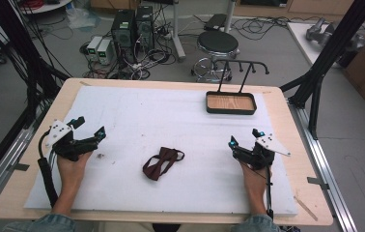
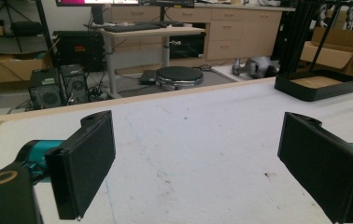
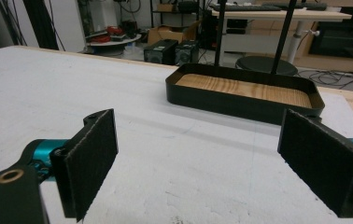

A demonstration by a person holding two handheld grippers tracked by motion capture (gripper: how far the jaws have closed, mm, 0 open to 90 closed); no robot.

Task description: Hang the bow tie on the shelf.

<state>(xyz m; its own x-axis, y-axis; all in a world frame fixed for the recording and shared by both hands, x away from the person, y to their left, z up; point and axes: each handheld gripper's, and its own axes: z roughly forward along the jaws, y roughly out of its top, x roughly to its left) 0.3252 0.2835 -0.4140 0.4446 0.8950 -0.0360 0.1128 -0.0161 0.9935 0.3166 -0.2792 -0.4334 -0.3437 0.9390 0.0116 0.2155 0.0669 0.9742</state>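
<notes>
Between the two grippers, roughly mid-way, a dark maroon bow tie (image 1: 162,163) lies flat on the white mat (image 1: 137,116) covering the table (image 1: 287,164), apart from both, nothing touching it. Left gripper (image 1: 88,128) sits at the person's left w/ the left hand (image 1: 72,166) under it, jaws spread wide, nothing btwn them; in the left gripper view its gripper (image 2: 198,161) frames bare mat w/ a few dark specks. Right gripper (image 1: 245,137) is held by the right hand (image 1: 254,181), jaws also wide apart & empty; the bow tie is off to its left. Ahead of the right gripper (image 3: 198,161), well apart, a black tray (image 3: 221,100) w/ a wood-grain floor rests on the mat, two thin black posts rising from its far side. Beyond the table: a round stool (image 1: 217,42) & PC towers (image 1: 133,26) on the floor.
</notes>
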